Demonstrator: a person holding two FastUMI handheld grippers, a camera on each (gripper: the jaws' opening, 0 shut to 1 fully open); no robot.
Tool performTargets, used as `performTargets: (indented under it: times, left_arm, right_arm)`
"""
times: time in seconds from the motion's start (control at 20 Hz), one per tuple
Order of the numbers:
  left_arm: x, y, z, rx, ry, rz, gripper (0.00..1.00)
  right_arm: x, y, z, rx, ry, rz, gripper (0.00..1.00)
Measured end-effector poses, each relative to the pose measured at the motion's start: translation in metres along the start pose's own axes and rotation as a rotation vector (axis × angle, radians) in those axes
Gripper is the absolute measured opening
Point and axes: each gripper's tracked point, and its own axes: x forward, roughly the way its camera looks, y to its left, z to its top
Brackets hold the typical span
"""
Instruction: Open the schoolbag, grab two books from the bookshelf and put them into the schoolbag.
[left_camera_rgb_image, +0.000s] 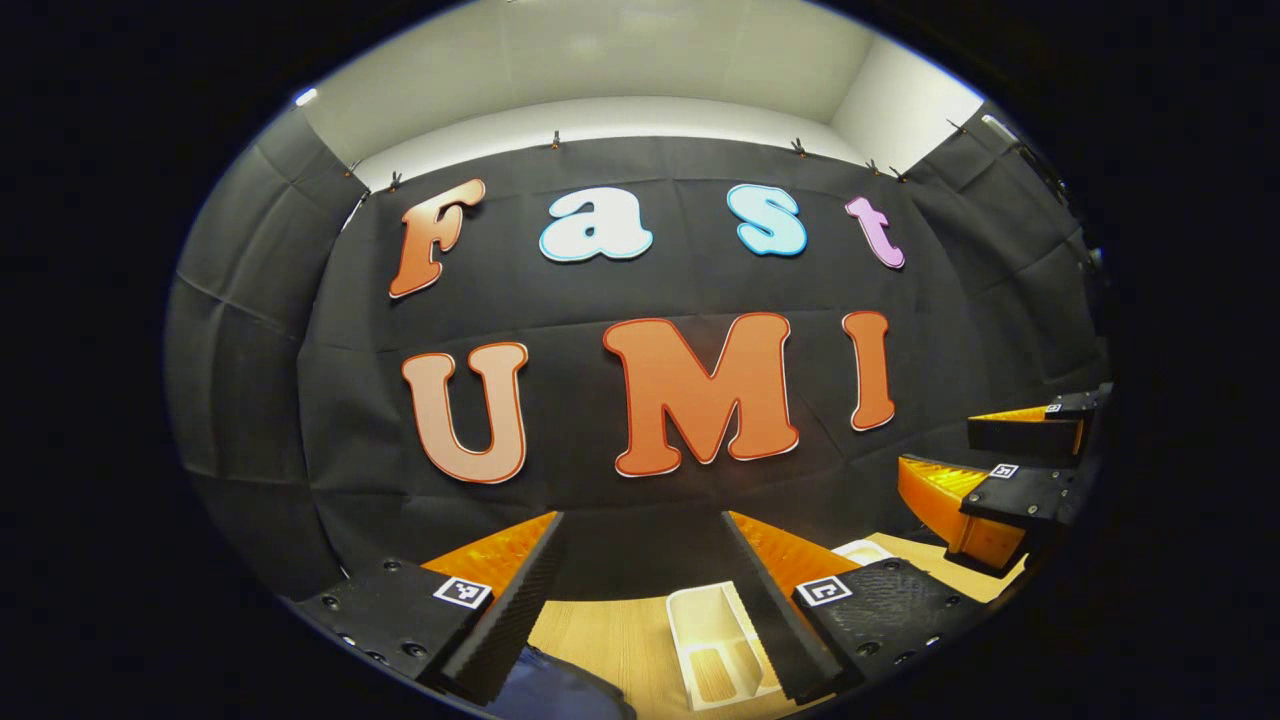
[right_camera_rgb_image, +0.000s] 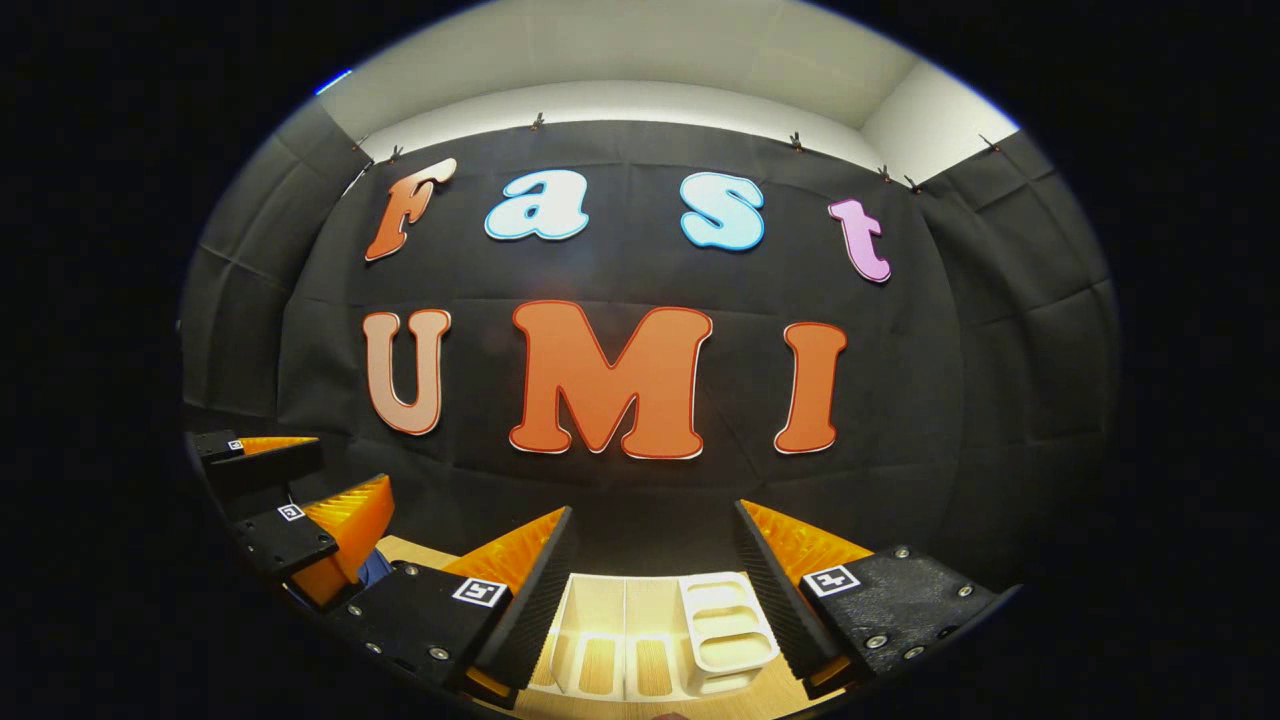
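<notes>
a: both grippers were held high, level with the wall. the left gripper (left_camera_rgb_image: 640, 600) had its jaws apart and empty; the right gripper (right_camera_rgb_image: 650, 590) was the same.

b: and the bag?

a: only a dark blue corner of it (left_camera_rgb_image: 560, 695) showed, low in the left gripper view, just below and beside the left finger, on the wooden table (left_camera_rgb_image: 620, 640). whether it was zipped could not be told. it looked like soft cloth, so it would likely sag and shift when pulled; the zip tab or a fold at the opening seemed the place to pinch, with the other gripper steadying the body.

b: the shelf?

a: a white slotted rack (right_camera_rgb_image: 650, 640) stood on the table between and beyond the right fingers, near them. in the left gripper view it (left_camera_rgb_image: 715, 645) lay just inside the right finger. no books could be made out in its slots.

b: how would books handle?

a: stiff and flat, probably, and best gripped across the spine; a glossy cover might slip.

b: where were the grippers to each other?

a: side by side, apart; each showed at the edge of the other's view.
</notes>
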Motion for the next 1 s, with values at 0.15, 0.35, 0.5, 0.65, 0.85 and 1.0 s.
performTargets:
  times: [0.15,0.35,0.5,0.65,0.85,1.0]
  left_arm:
    - [-0.0014,-0.0006,-0.0002,0.005,0.008,-0.005,0.94]
    - [-0.0023,-0.0017,0.0006,0.006,0.013,-0.008,0.96]
    - [-0.0029,-0.002,0.0011,0.007,0.01,-0.009,0.94]
    - [-0.0041,-0.0052,0.0019,-0.001,0.013,-0.026,0.95]
    - [-0.0041,-0.0061,0.0008,0.001,0.019,-0.034,0.94]
    - [-0.005,-0.0059,-0.0007,0.001,0.024,-0.031,0.94]
  right_arm:
    - [-0.0008,-0.0004,-0.0008,0.001,0.002,0.001,0.92]
    - [-0.0013,0.0026,-0.0023,-0.003,0.004,0.01,0.92]
    - [-0.0013,0.0025,-0.0026,-0.002,0.005,0.011,0.92]
    - [-0.0017,0.0022,-0.004,-0.004,0.007,0.009,0.92]
    - [-0.0021,0.0012,-0.006,-0.005,0.015,0.004,0.92]
    - [-0.0024,-0.0007,-0.0073,-0.002,0.018,-0.001,0.92]
